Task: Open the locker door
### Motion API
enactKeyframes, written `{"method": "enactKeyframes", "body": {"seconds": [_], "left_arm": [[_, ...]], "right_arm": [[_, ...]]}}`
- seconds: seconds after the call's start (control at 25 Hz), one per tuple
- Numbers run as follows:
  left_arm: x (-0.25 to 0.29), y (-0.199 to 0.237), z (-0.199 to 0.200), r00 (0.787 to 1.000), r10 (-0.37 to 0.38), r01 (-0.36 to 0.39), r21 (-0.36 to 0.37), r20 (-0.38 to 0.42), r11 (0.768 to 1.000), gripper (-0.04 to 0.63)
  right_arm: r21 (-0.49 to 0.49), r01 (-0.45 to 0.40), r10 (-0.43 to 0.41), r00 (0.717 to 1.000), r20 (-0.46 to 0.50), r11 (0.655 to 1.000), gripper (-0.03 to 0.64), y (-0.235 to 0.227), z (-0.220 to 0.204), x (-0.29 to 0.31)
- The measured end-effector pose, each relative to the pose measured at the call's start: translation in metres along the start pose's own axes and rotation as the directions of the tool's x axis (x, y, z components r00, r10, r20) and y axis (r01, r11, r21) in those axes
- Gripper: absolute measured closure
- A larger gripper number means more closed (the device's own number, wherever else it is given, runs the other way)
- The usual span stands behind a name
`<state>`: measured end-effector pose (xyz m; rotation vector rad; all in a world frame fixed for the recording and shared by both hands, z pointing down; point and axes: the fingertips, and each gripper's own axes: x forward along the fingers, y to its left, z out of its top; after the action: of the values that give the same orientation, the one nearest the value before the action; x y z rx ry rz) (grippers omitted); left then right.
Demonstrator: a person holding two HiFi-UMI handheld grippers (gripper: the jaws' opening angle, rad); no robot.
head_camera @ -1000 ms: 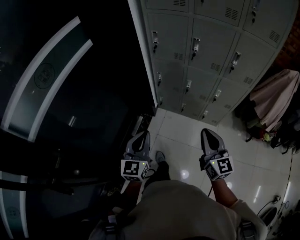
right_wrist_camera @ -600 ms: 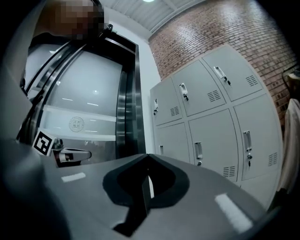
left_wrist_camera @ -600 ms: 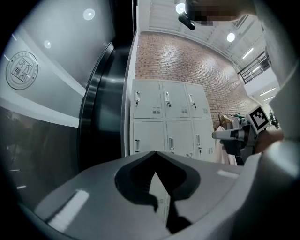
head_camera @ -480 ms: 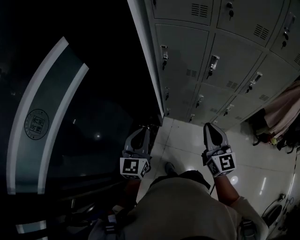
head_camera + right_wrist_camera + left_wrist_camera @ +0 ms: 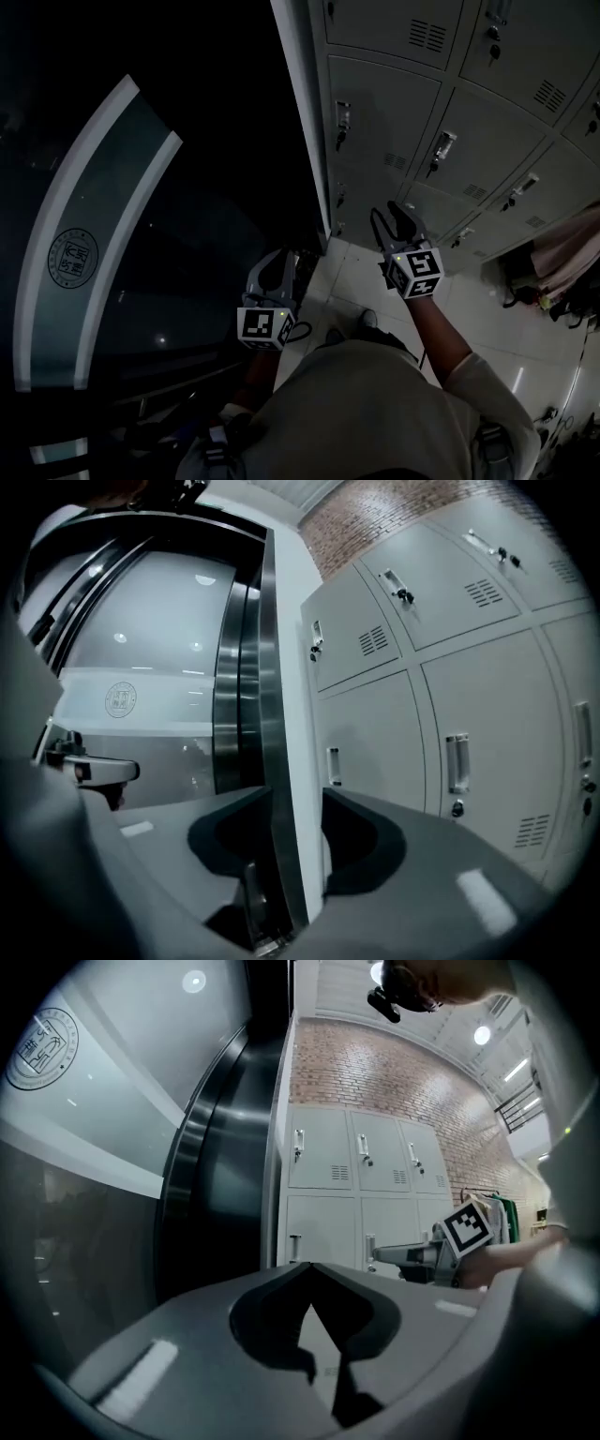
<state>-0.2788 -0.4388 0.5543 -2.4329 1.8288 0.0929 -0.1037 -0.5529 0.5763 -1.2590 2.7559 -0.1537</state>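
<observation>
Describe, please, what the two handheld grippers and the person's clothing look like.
Both grippers are matte grey, with two broad jaws tapering to points. The left gripper and the right gripper each carry a cube with black-and-white square markers and a small green light. The right one's jaws have just been opening, with nothing between them. The person wears a light-coloured top.

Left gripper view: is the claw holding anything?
No, the left claw has its jaws closed tip to tip with nothing between them.
</observation>
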Motion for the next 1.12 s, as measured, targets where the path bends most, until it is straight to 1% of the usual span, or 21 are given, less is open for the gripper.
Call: {"method": "enactKeyframes", "body": {"seconds": [0.08, 0.24, 0.32, 0.44, 0.6, 0.68, 0.84, 0.96, 1.04, 1.12], "left_arm": [[0.010, 0.011, -0.006, 1.000, 0.022, -0.022, -0.001, -0.017, 1.000, 0.548], [0.028, 0.017, -0.015, 0.999, 0.026, -0.027, -0.019, -0.020, 0.999, 0.548], [0.033, 0.015, -0.020, 1.000, 0.021, -0.022, -0.025, -0.022, 0.999, 0.546], [0.037, 0.016, -0.028, 0.999, 0.020, -0.021, -0.028, -0.029, 0.999, 0.546], [0.035, 0.025, -0.039, 0.998, 0.053, -0.055, -0.067, -0.039, 0.996, 0.546], [0.035, 0.028, -0.042, 0.997, 0.066, -0.069, -0.067, -0.040, 0.995, 0.548], [0.032, 0.035, -0.049, 0.993, 0.099, -0.099, -0.008, -0.058, 0.995, 0.546], [0.031, 0.040, -0.054, 0.992, 0.110, -0.111, -0.017, -0.063, 0.994, 0.546], [0.031, 0.042, -0.059, 0.991, 0.113, -0.115, -0.020, -0.066, 0.993, 0.548], [0.031, 0.041, -0.068, 0.991, 0.109, -0.111, -0.019, -0.081, 0.994, 0.546]], "right_arm": [[-0.003, -0.014, 0.014, 1.000, -0.011, 1.000, 0.437, -0.007, -0.003, 0.027], [0.000, -0.019, 0.019, 0.999, -0.042, 1.000, 0.372, -0.023, -0.017, 0.078], [-0.011, -0.003, 0.002, 0.998, -0.058, 1.000, 0.383, -0.034, -0.026, 0.105], [-0.015, 0.006, -0.007, 0.997, -0.082, 1.000, 0.382, -0.042, -0.032, 0.151], [-0.051, 0.031, -0.038, 0.989, -0.143, 0.998, 0.411, -0.051, -0.044, 0.207], [-0.064, 0.038, -0.049, 0.983, -0.179, 0.997, 0.414, -0.055, -0.053, 0.229], [-0.086, 0.066, -0.083, 0.974, -0.212, 0.994, 0.434, -0.066, -0.062, 0.255], [-0.097, 0.081, -0.102, 0.967, -0.232, 0.992, 0.436, -0.075, -0.067, 0.269], [-0.097, 0.100, -0.121, 0.962, -0.246, 0.990, 0.477, -0.082, -0.072, 0.276], [-0.095, 0.108, -0.129, 0.958, -0.255, 0.990, 0.488, -0.086, -0.075, 0.282]]}}
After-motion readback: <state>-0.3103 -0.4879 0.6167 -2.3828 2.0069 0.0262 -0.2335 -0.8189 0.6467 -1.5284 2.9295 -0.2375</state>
